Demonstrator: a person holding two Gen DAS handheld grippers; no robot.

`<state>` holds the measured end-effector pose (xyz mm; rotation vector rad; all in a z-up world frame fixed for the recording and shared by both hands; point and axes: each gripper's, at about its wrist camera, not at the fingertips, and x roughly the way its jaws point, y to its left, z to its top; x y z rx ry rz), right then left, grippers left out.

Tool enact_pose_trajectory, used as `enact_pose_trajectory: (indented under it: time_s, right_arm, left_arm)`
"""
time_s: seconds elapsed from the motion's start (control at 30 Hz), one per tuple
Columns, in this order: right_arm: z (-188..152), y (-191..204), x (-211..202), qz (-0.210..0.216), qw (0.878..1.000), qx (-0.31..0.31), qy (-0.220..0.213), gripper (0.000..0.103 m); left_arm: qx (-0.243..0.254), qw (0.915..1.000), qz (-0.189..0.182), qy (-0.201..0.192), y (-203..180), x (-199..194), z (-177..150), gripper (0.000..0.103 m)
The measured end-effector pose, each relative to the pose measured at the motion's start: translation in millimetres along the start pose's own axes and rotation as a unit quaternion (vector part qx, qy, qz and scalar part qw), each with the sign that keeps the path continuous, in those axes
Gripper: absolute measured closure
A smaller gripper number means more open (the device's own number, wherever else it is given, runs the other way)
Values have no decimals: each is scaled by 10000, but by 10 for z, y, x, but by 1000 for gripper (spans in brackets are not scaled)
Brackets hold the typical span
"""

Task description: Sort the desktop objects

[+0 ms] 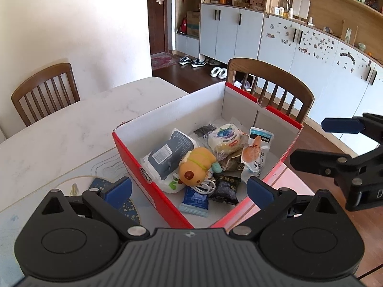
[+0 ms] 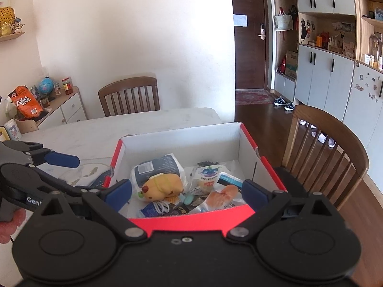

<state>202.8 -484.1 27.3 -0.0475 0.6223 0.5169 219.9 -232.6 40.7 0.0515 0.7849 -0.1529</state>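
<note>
The red box (image 1: 153, 189) sat on the white table (image 1: 71, 124) at frame center, holding a yellow plush toy (image 1: 196, 165), a white cable (image 1: 203, 186), and several snack packets (image 1: 225, 138). The left gripper (image 1: 189, 189) hung spread wide above its near edge, nothing between the pads. The right gripper (image 2: 186, 190) was likewise spread and empty. A wooden chair (image 1: 273, 83) stood beyond the box; another chair (image 1: 45, 91) stood at upper left.

Right claw (image 2: 186, 191) gaping above seemingly full red box (image 2: 191, 221)
</note>
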Motion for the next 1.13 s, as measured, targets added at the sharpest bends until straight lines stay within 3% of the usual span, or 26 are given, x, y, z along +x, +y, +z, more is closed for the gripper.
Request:
enact_pose_trajectory:
  time_s: [0.33, 1.13]
  right_arm:
    - [-58, 83, -126, -20, 10000, 1, 5, 4]
    - [-88, 112, -108, -292, 9993, 206, 127, 4]
  left_arm:
    - [-42, 9999, 96, 19, -18, -126, -59, 0]
    - [-244, 9994, -176, 192, 123, -84, -132, 0]
